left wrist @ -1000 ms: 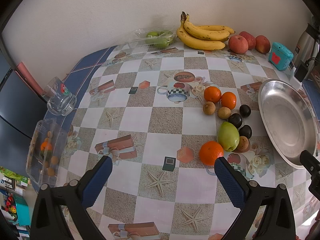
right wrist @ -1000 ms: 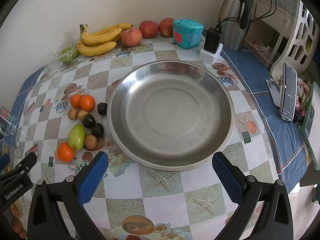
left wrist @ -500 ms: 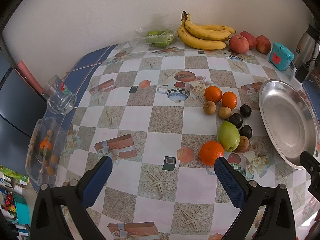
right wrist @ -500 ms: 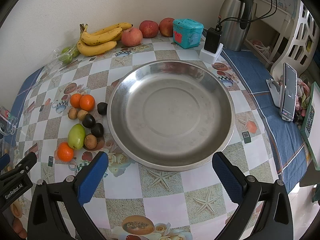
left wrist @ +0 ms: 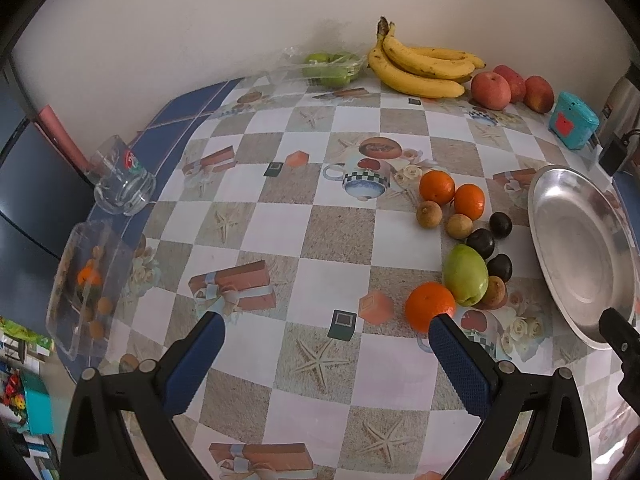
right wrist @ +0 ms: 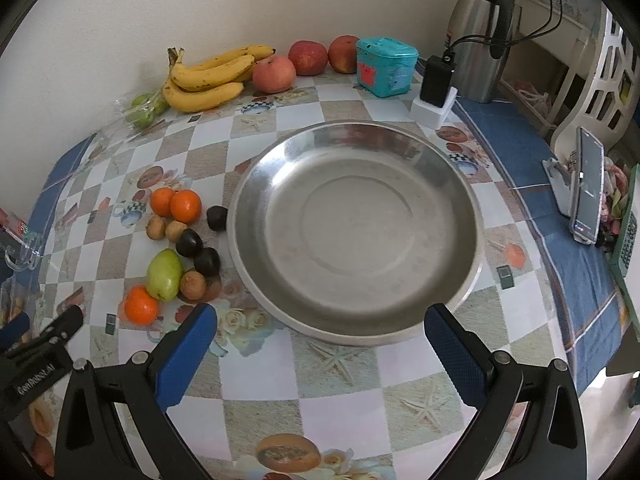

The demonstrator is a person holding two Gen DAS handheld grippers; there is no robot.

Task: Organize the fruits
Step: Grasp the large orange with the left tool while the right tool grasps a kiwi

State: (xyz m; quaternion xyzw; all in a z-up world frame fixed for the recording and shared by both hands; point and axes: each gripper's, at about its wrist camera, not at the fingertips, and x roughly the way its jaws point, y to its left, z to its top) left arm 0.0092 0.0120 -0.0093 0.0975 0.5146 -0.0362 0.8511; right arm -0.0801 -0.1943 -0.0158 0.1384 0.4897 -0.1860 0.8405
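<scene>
Lying loose beside the bare steel plate [right wrist: 472,216], small fruits [left wrist: 466,276]; both grippers' fingers [left wrist: 456,356] wide apart, empty.

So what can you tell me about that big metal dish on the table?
The metal dish is a wide, round, shallow pan of dull silver metal, probably steel, with a flat centre ring and a sloping rim. It lies flat on the checked tablecloth, holding nothing. One dark fruit sits right against its left rim. The right claw, open, hovers at its near rim.
</scene>
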